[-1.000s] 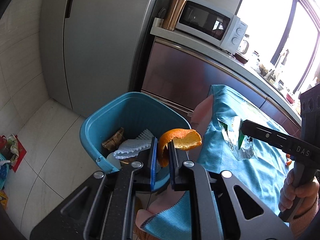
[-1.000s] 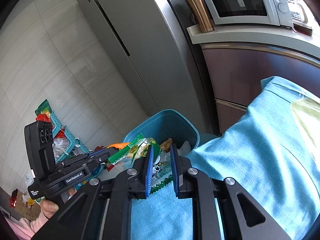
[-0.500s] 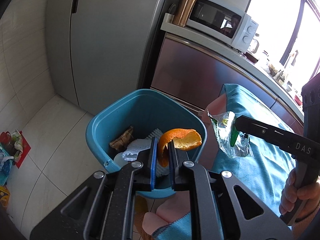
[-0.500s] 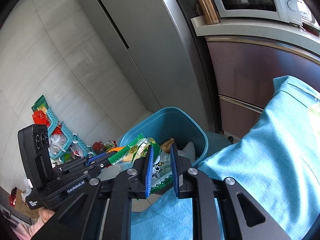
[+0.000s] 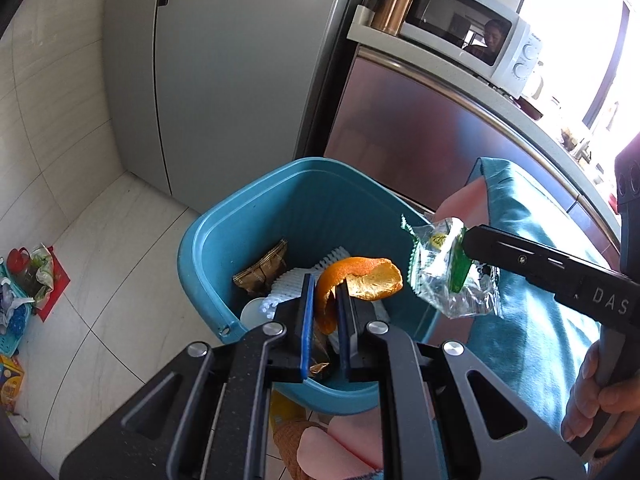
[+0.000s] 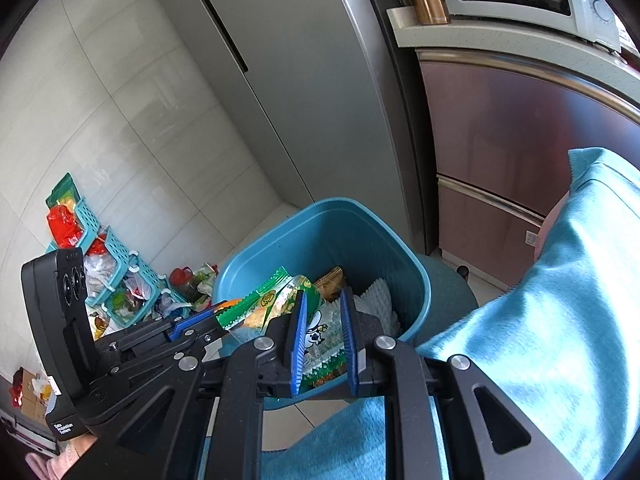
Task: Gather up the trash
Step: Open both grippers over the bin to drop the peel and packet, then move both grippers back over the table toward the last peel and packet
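the left claw (image 5: 325, 312) is pinching an orange peel (image 5: 360, 280) over the blue bin (image 5: 208, 240), which is standing on the floor. the right claw (image 6: 322, 332) is clamping a crinkled snack wrapper (image 6: 316, 332) above the bin's rim.

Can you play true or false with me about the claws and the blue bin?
1. The left claw holds an orange peel. True.
2. The right claw is empty. False: it pinches a clear and green snack wrapper.
3. The blue trash bin has nothing inside. False: a brown wrapper and white foam netting lie in it.
4. A microwave sits on the counter. True.
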